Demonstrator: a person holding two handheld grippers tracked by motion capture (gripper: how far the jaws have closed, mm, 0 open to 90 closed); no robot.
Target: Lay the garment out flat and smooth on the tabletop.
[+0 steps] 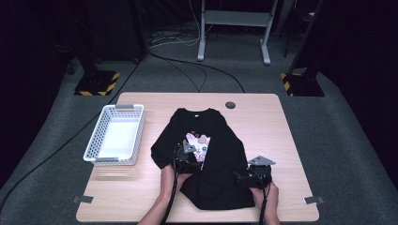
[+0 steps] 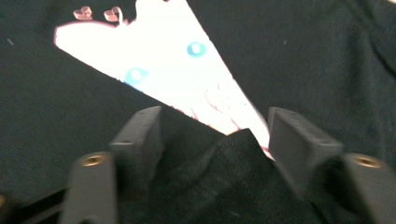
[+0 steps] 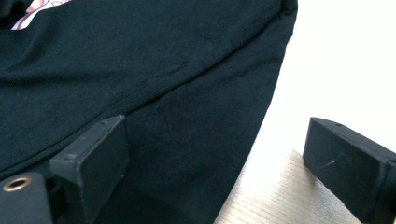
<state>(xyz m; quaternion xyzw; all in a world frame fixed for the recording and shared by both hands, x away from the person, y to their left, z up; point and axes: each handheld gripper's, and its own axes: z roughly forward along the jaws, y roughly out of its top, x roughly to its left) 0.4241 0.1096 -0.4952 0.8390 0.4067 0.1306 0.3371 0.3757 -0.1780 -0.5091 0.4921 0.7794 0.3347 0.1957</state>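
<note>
Straddling the black T-shirt's (image 1: 206, 154) right edge on the surface (image 1: 277, 131), the right hand-held gripper (image 3: 224, 158) is spread, while the left hand-held gripper (image 2: 215, 140), also spread, brackets a raised fold.

- basket (image 1: 115, 134) blocks the table's (image 1: 263, 122) 9 o'clock side
- shirt (image 1: 216, 154) hogs the middle
- bare wood from 1 to 4 o'clock, easy pass
</note>
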